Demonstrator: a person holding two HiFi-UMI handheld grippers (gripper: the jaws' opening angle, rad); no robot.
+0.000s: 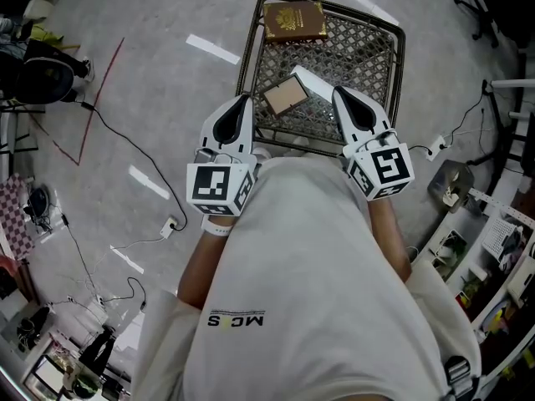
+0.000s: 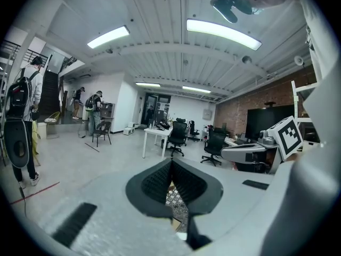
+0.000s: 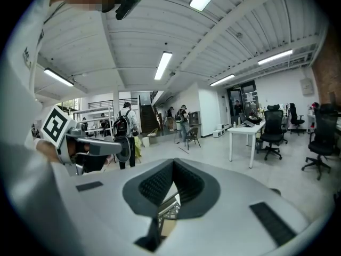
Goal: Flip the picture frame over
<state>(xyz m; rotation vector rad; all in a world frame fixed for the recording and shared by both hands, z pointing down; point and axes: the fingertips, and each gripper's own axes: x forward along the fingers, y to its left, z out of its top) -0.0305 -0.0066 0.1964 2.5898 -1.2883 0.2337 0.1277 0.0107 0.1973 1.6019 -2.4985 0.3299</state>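
Observation:
The picture frame (image 1: 286, 96) lies on the black mesh table (image 1: 380, 48) with its brown backing up and a white edge (image 1: 313, 82) to its right. My left gripper (image 1: 244, 100) hovers at the table's near left edge, its jaws shut and empty. My right gripper (image 1: 338, 92) is held at the near right, also shut with nothing in it. Both point up and forward just short of the frame. In the left gripper view the gripper (image 2: 171, 164) shows pads meeting, with mesh glimpsed below. The right gripper view shows that gripper (image 3: 173, 167) the same way.
A brown book (image 1: 294, 21) lies at the table's far edge. Cables (image 1: 134, 153) and a red tape line (image 1: 100, 90) cross the grey floor at left. Shelves (image 1: 501, 241) stand at right. People (image 3: 123, 127), a white desk (image 2: 157, 140) and office chairs (image 2: 177, 136) stand farther off.

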